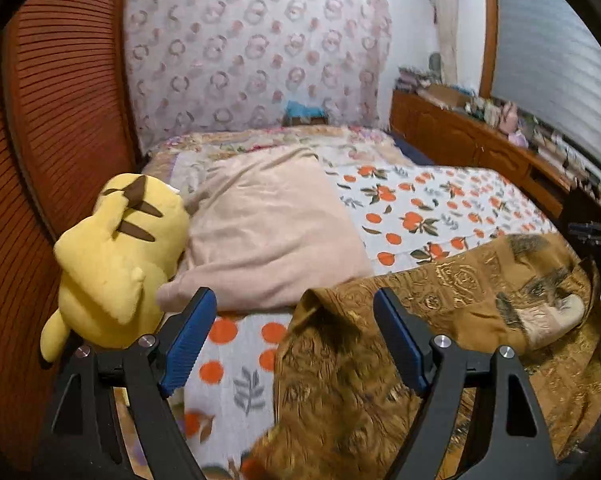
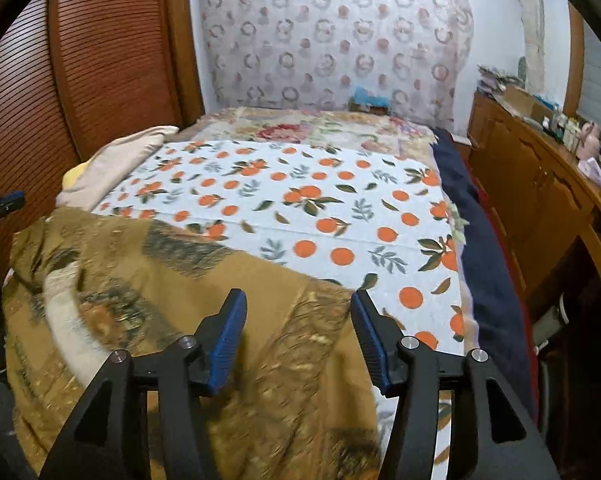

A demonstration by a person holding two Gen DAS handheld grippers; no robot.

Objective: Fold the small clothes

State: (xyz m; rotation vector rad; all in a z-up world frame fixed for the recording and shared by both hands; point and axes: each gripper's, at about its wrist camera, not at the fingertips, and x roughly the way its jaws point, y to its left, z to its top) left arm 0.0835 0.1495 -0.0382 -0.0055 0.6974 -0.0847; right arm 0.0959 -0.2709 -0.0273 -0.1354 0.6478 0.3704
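Observation:
A brown and gold patterned garment (image 1: 440, 320) lies spread on the orange-print bedsheet (image 1: 440, 200) at the near edge of the bed. My left gripper (image 1: 294, 304) is open, its blue pads (image 1: 188, 344) on either side of a raised fold at the garment's left end. In the right wrist view the same garment (image 2: 160, 280) covers the near left part of the bedsheet (image 2: 300, 200). My right gripper (image 2: 298, 308) is open just above the garment's right edge, holding nothing.
A yellow plush toy (image 1: 112, 260) and a pale pink pillow (image 1: 268, 232) lie at the left beside a slatted wooden wall (image 1: 60, 120). A wooden cabinet (image 2: 540, 200) with clutter runs along the right. A dark blue blanket (image 2: 472, 240) edges the bed.

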